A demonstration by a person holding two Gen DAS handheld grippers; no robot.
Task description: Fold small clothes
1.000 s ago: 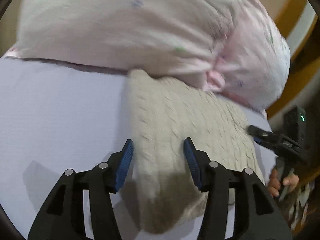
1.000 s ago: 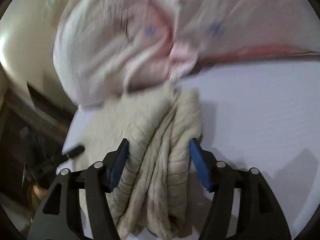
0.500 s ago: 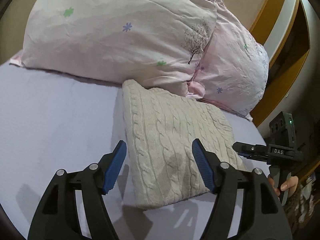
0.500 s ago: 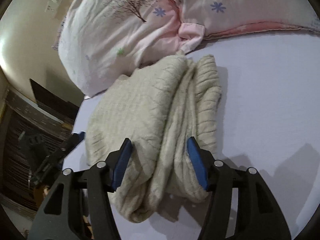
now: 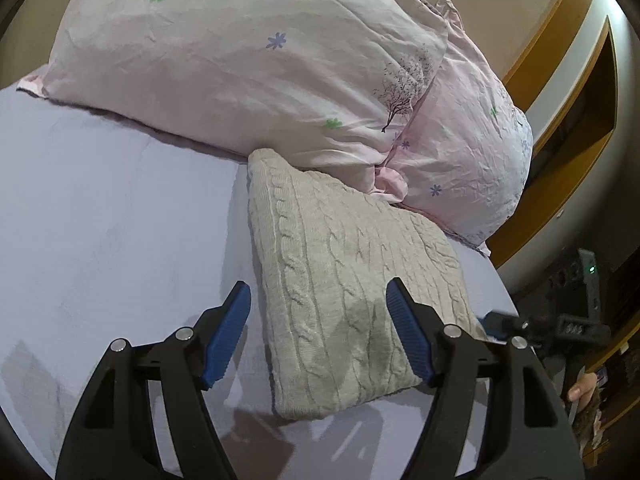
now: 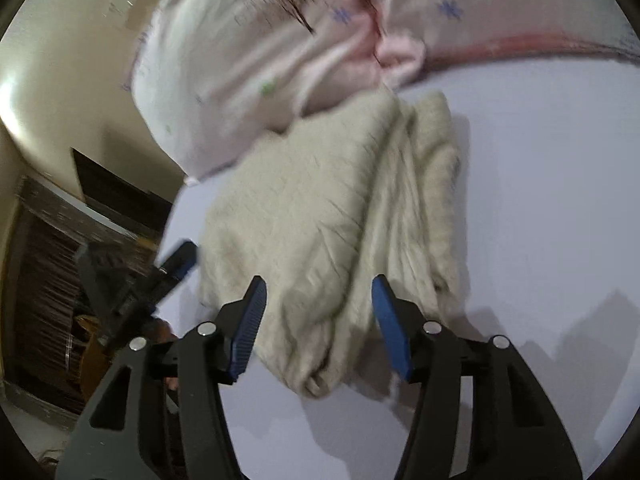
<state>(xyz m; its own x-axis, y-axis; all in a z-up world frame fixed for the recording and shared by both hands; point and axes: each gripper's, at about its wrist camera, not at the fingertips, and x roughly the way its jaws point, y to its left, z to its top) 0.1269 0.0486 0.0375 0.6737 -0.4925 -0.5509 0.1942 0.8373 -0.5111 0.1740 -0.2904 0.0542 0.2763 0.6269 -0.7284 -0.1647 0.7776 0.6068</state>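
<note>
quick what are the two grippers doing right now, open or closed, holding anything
Left gripper: jaws open, holding nothing, above the folded sweater.
Right gripper: jaws open, holding nothing, above the same sweater.

Folded sweater (image 5: 344,292) against pillows (image 5: 248,68)

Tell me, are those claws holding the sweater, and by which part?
Neither holds anything. The left claw and right claw both stand open above the folded sweater, which lies free on the bed.
</note>
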